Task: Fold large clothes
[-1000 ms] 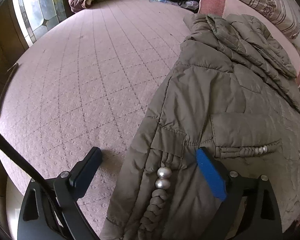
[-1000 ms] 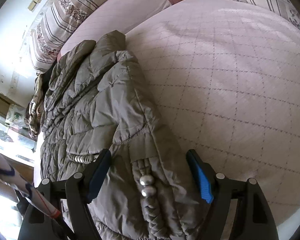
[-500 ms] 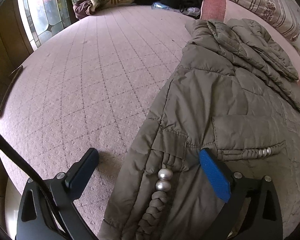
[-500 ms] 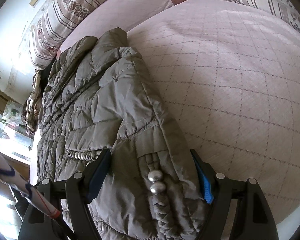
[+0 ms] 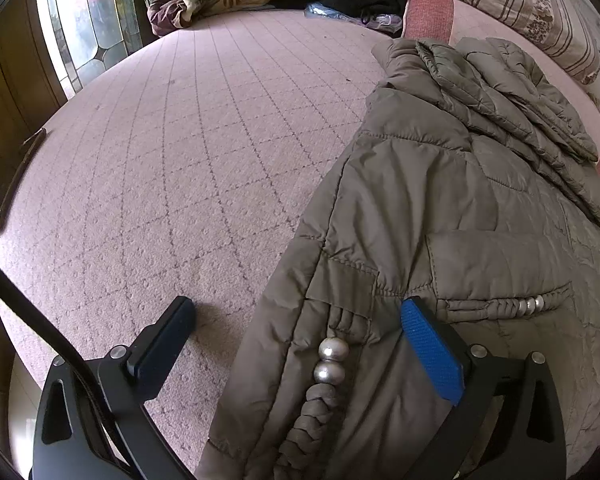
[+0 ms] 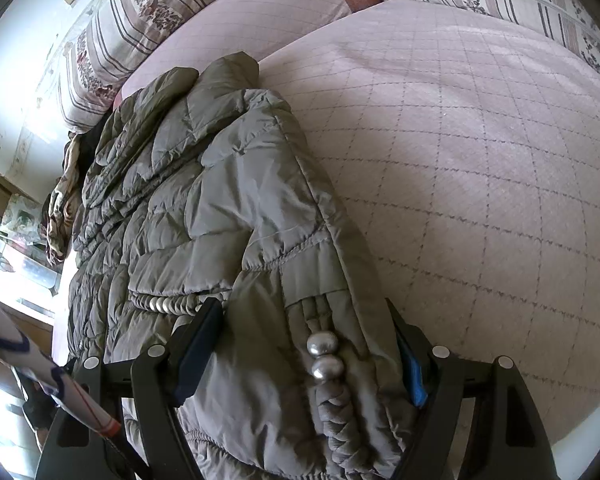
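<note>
I see the bed (image 5: 180,152) first, its pink quilted cover taking up most of both views, with striped pillows (image 6: 112,40) along the far side. On it lies the olive padded jacket (image 5: 440,208), spread lengthwise with its hood end toward the pillows and its hem nearest me.

My left gripper (image 5: 296,320) straddles the jacket's outer edge: 1 finger rests over bare cover, the blue pad sits above the fabric, and the jaws are opening to their widest, pressing on nothing. My right gripper (image 6: 304,344) has the other side's hem corner between its jaws, and the fabric fills the gap and touches both pads, so I read it as pinching the jacket there, though loosely.

Smallest, 2 silver beads (image 5: 332,360) on a braided cord (image 5: 312,420) lie between the left jaws; a like pair (image 6: 324,356) sits in the right.

I judge this the start of a fold, taking hold of the hem corners. Next the left needs to drop onto the edge and close on fabric, not the cord.
</note>
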